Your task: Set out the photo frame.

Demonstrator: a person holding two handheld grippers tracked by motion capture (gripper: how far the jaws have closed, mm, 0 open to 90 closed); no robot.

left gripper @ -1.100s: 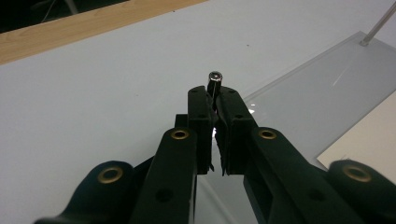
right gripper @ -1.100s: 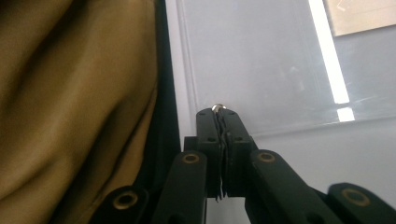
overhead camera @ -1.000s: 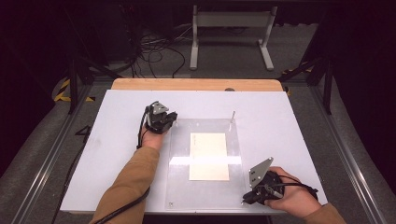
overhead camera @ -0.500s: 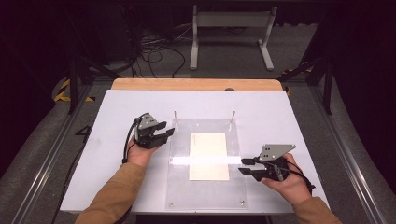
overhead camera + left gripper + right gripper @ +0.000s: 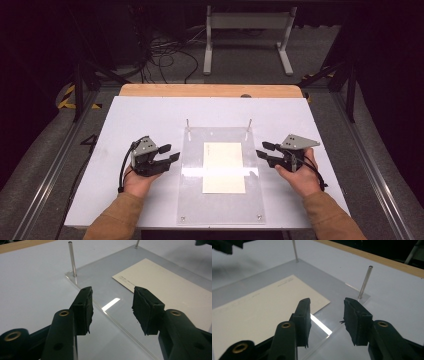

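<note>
Both hands have swung to the clear acrylic plate (image 5: 220, 200)'s side edges; left gripper (image 5: 169, 154) and right gripper (image 5: 266, 151) have just been opening, jaws spread empty, likely to grip it.

From above the near side we look forward and down over the whole table (image 5: 150, 115). Our two tong cameras sit low and close, aimed inward along their own jaws. All three views share the clear plate (image 5: 222, 200) (image 5: 100, 280) (image 5: 332, 282) and its paper sheet (image 5: 223, 167) (image 5: 165, 282) (image 5: 262, 305).
</note>
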